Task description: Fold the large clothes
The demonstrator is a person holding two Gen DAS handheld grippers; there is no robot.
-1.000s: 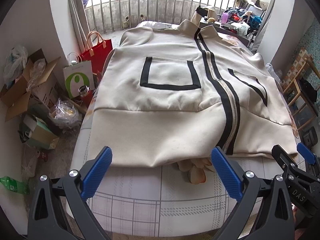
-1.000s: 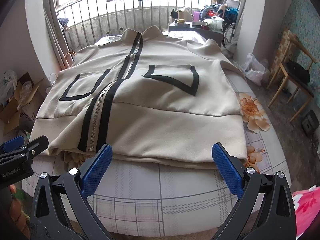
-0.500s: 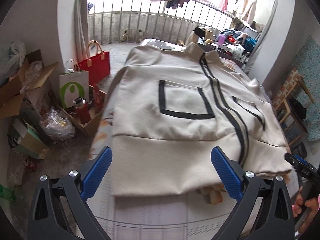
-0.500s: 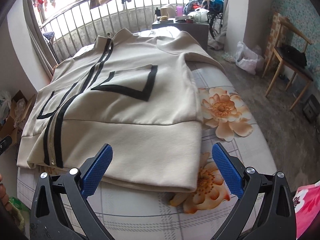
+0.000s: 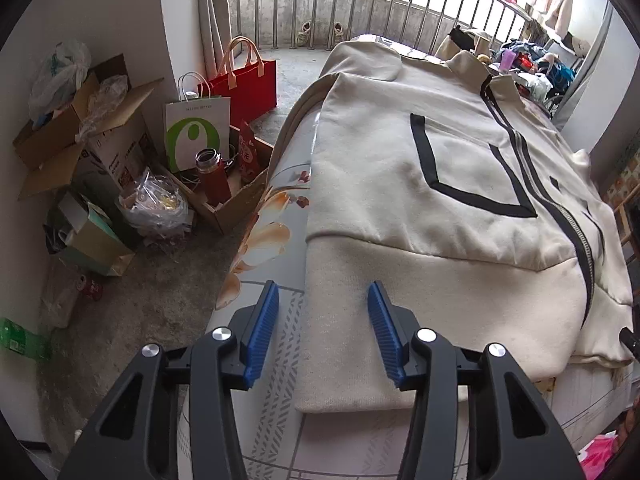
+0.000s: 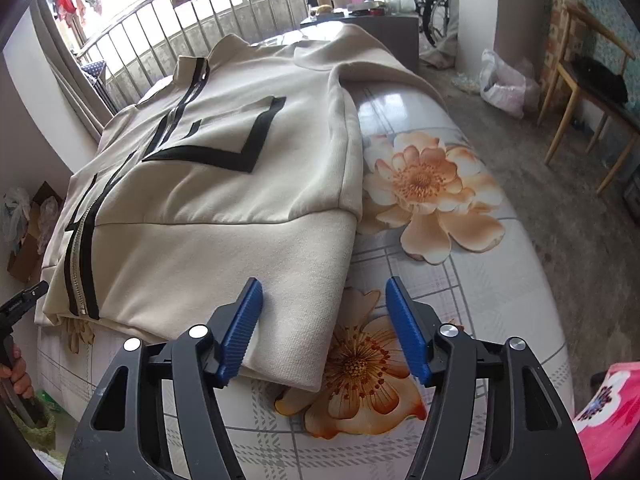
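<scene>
A second ago both my claws hung back at the foot of the bed, spread wide; since then I have swung them apart, one to each bottom corner of the jacket [image 5: 420, 184], and narrowed them. My left claw [image 5: 322, 330] now stands half open with the left hem corner [image 5: 340, 368] between its pads, one blue pad over the sheet and one over the ribbed band — not pinched yet, as far as I can see. My right claw [image 6: 322, 326] is likewise half open across the right hem corner [image 6: 296, 344], its left pad on the cloth, its right over the printed flower. Neither has hold of anything. I judge this the start of the first fold: close on both corners, then carry the hem up toward the collar.

The jacket lies flat, front up and zipped, on the bed [image 6: 460, 292] — a checked sheet with orange blossoms. To the left, the floor holds cardboard boxes [image 5: 80, 128], a red bag [image 5: 252, 80], a white and green bag [image 5: 198, 136]. To the right stands a wooden chair [image 6: 588, 92]; a barred railing [image 5: 360, 12] lies beyond the bed.
</scene>
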